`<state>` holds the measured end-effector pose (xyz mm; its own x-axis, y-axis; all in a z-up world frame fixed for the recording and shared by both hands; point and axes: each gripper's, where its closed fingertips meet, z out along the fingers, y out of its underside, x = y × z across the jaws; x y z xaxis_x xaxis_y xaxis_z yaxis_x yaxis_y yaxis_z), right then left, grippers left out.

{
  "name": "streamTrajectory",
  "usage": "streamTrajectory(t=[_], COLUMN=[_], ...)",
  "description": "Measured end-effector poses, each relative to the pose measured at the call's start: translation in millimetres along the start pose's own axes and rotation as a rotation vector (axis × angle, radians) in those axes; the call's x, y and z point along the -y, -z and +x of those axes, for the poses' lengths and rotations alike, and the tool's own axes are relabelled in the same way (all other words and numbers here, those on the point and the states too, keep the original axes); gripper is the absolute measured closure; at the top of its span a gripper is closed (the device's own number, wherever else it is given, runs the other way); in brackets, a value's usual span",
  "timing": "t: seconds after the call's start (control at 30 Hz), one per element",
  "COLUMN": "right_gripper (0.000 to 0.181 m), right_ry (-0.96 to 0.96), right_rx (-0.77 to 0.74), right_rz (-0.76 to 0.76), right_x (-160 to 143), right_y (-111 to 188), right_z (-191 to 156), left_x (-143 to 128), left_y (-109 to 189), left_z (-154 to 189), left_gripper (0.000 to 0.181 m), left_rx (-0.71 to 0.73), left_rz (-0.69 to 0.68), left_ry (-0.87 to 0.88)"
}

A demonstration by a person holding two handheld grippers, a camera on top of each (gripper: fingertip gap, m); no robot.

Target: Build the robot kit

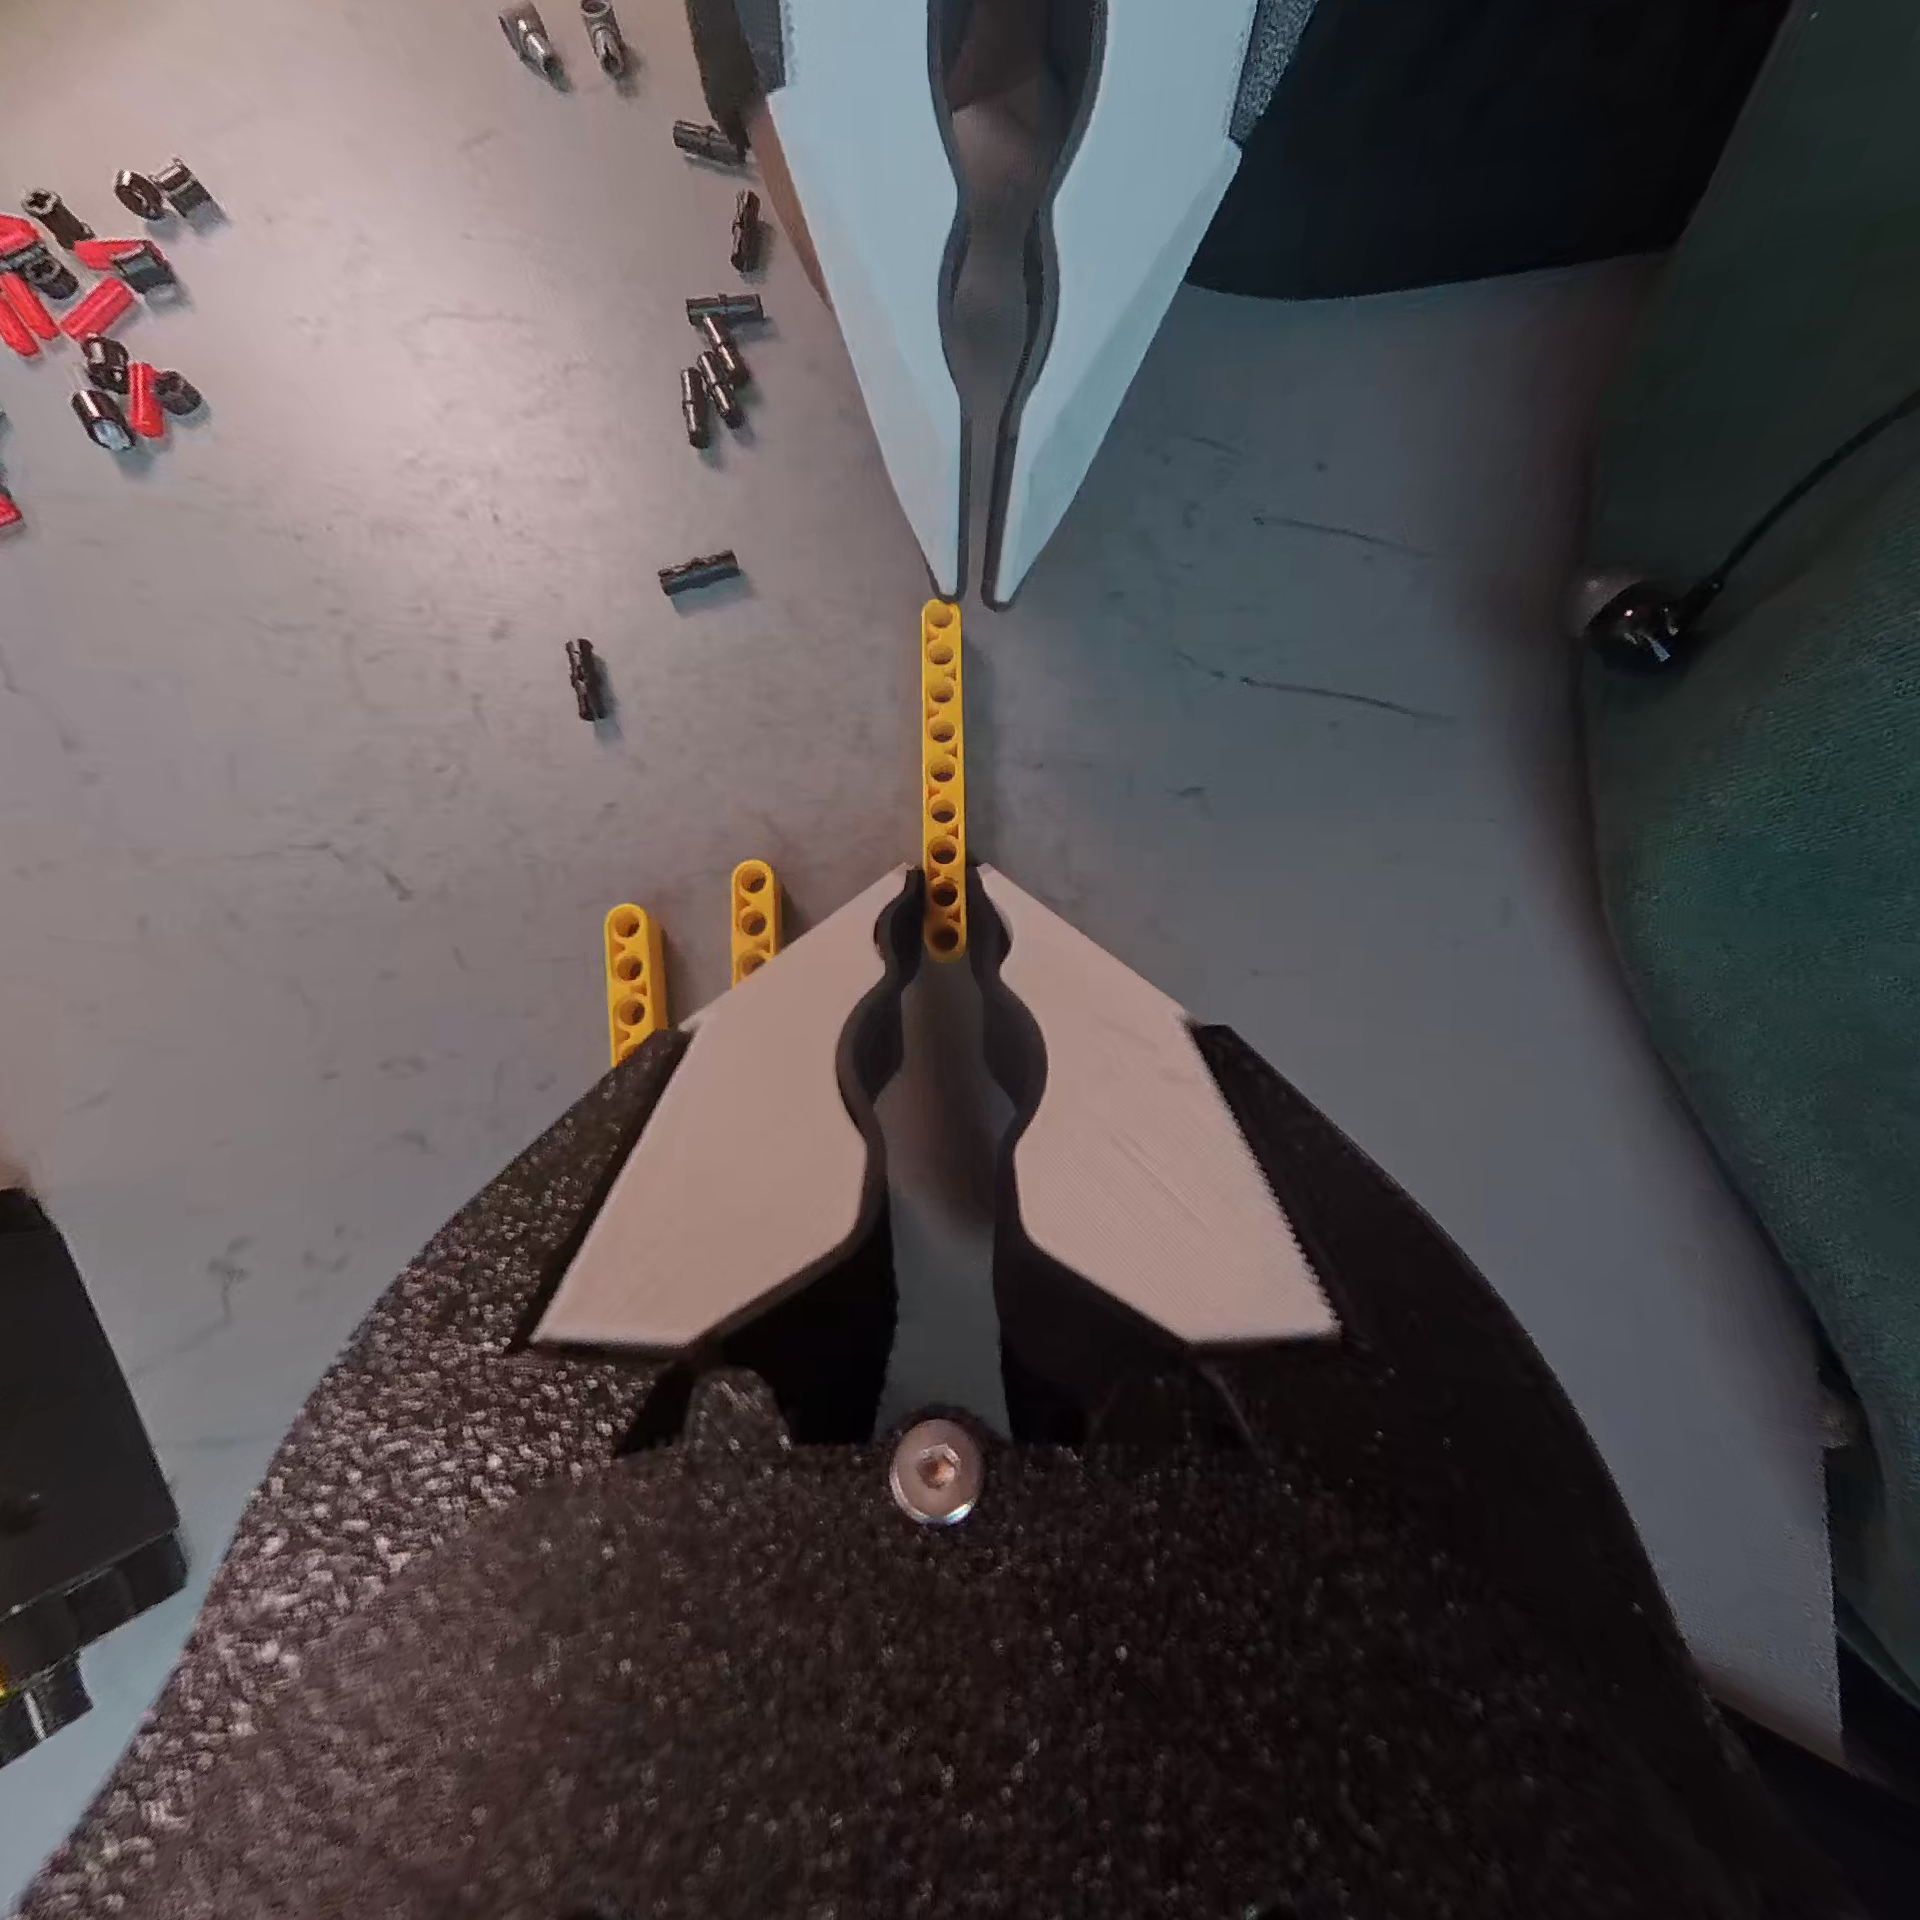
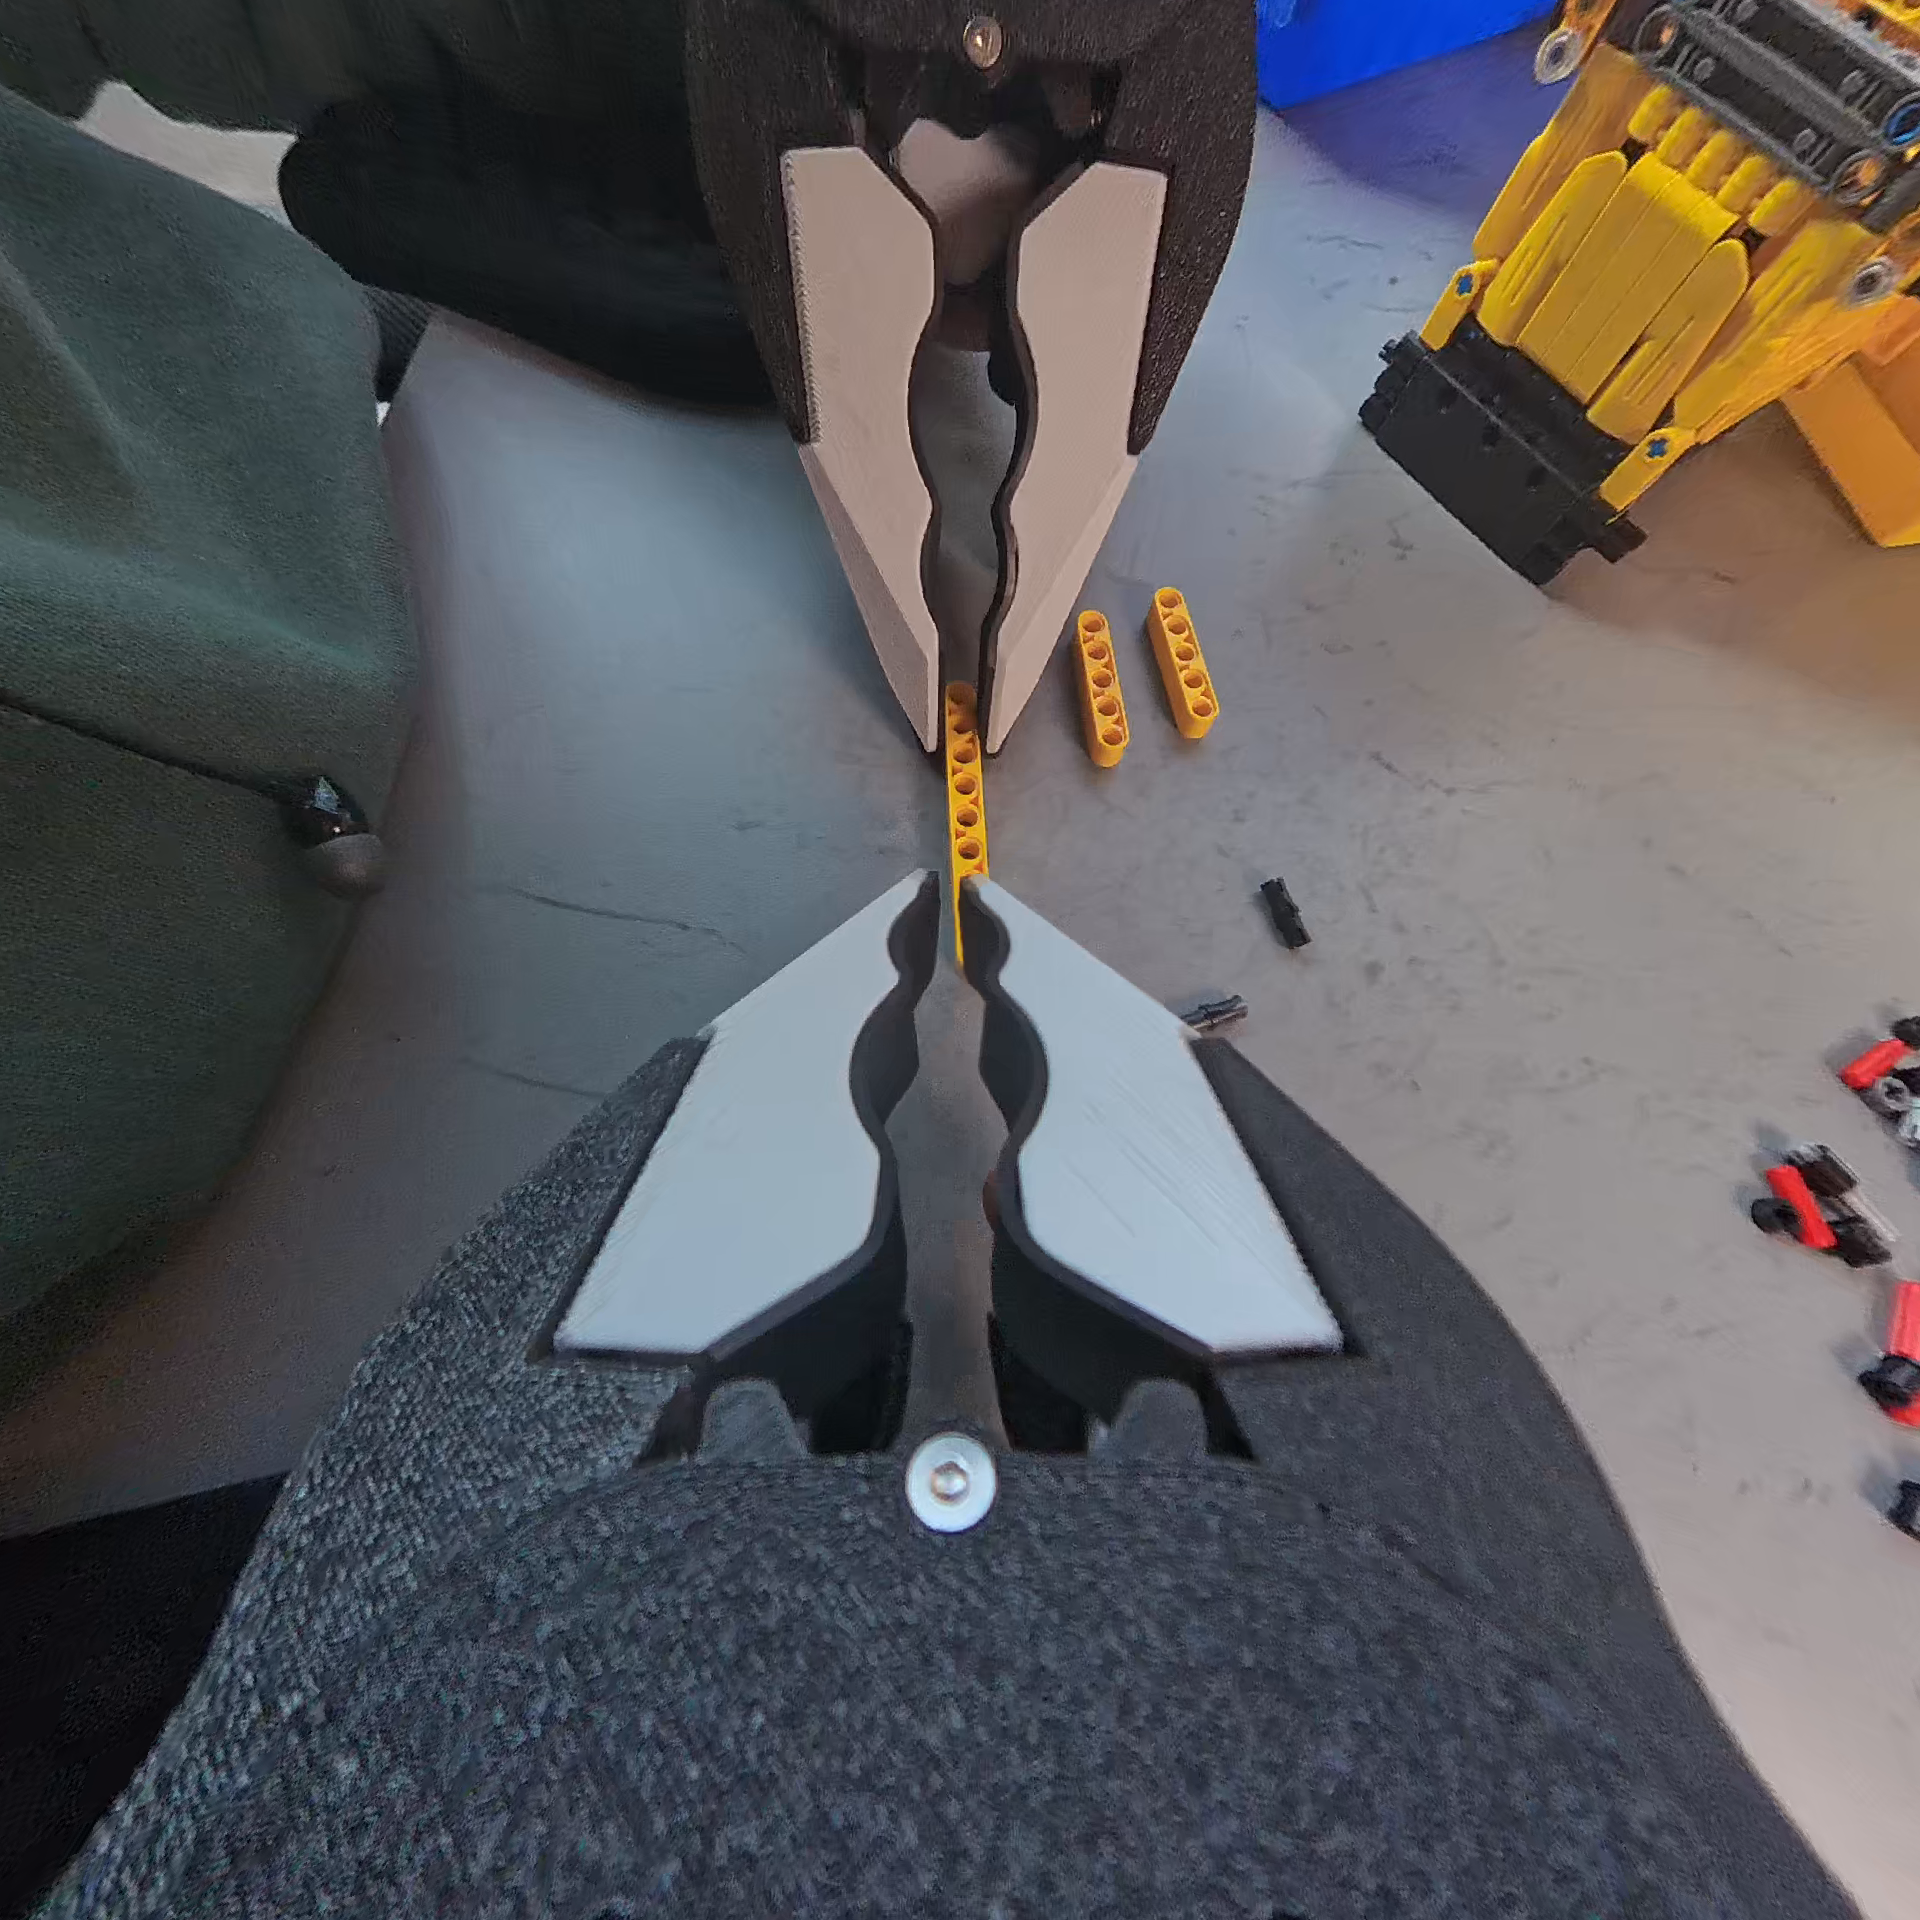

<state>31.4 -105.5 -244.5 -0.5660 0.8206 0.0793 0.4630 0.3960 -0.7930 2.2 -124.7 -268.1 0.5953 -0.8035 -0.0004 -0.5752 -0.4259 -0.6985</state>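
Left wrist view is showing the left gripper (image 1: 943, 883) reaching forward and low over the grey bench (image 1: 364, 675). Its two pale fingers are pinching the near end of a long yellow beam (image 1: 943, 769) with a row of round holes, so it is clenched on that beam. The beam is running straight away from the camera, just above the bench top.

The right gripper (image 1: 975, 601) is coming in from the far side, pointing back at the left one. Its tips are meeting the far end of the same beam. In the right wrist view the right gripper (image 2: 958, 885) is nearly closed, with the thin edge of the long yellow beam (image 2: 966, 800) squeezed between its tips, so it is grasping the beam too. The left gripper (image 2: 961, 743) is facing it and holding the other end. The two grippers are lined up nose to nose with the beam between them.

Two short yellow beams (image 2: 1141, 673) are lying side by side on the bench, just beside the left gripper. Small black pins (image 1: 717, 364) are lying loose on the bench, and red and black pieces (image 1: 88, 312) are sitting in a little heap farther off. A big yellow and black brick model (image 2: 1652, 281) is standing at the far right of the right wrist view, with a blue bin (image 2: 1382, 42) behind it; what is in the bin is hidden. A dark green cloth (image 2: 177, 582) is lying along the bench edge.
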Motion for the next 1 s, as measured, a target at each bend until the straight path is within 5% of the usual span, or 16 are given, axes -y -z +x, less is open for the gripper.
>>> streamTrajectory(t=[1.0], right_gripper=[0.181], right_ry=[0.0], right_rx=[-0.006], right_rz=[-0.107], right_x=[-4], right_y=[-13], right_z=[3], left_x=[0], left_y=[0], left_z=[0], left_gripper=[0.175], left_rx=[0.015], left_rz=[0.001], left_ry=[-0.019])
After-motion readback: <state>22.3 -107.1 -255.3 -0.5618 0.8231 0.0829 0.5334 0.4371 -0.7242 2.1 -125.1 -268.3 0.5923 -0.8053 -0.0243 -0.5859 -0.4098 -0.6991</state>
